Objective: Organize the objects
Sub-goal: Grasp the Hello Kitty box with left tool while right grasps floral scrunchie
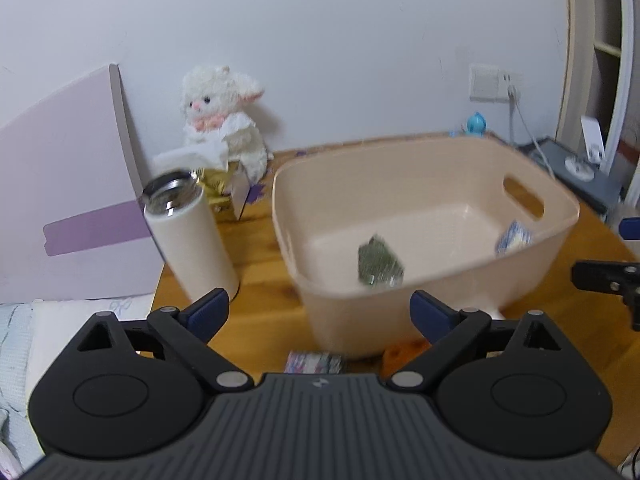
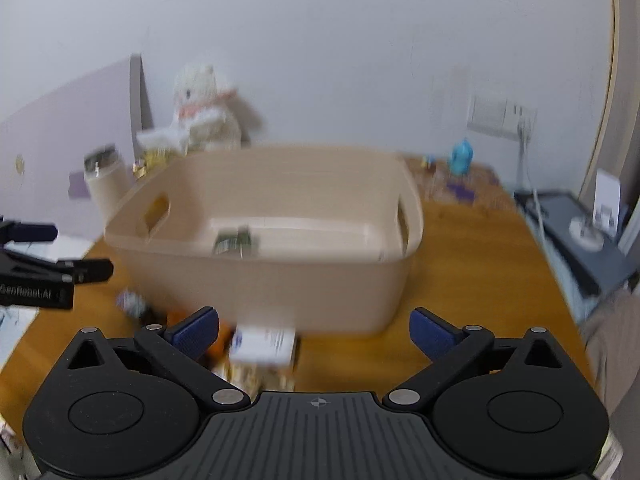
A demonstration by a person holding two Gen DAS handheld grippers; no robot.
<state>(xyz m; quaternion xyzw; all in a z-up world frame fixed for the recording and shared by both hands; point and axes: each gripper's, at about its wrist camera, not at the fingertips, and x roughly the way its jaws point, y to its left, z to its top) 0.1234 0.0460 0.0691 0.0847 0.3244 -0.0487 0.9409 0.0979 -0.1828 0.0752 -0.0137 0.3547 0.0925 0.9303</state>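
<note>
Both grippers are spread wide and hold nothing. The left gripper (image 1: pixel 319 312) hangs just in front of the beige tub (image 1: pixel 424 148), which sits on the wooden table (image 1: pixel 260 240). Inside the tub lie a green packet (image 1: pixel 379 262) near the middle and a small blue and white packet (image 1: pixel 514 237) against the wall at about 3 o'clock. Some things are not yet in the tub. From the right gripper (image 2: pixel 314 330), a white box (image 2: pixel 264 345) lies very near on the table, at about 11 o'clock from the midpoint, close to its left finger. Its long side seems to run from 9 o'clock to 3 o'clock, but the picture is blurry, so that is a guess. Under it are more small packets, too fuzzy to name. The left gripper sees a striped little packet (image 1: pixel 315 362) just below its fingers at 6 o'clock, and an orange thing (image 1: pixel 404 354) at about 5 o'clock. I think the right gripper is nearer the white box, so it should dip down and a bit left. Then the tub waits straight ahead at 12 o'clock.
</note>
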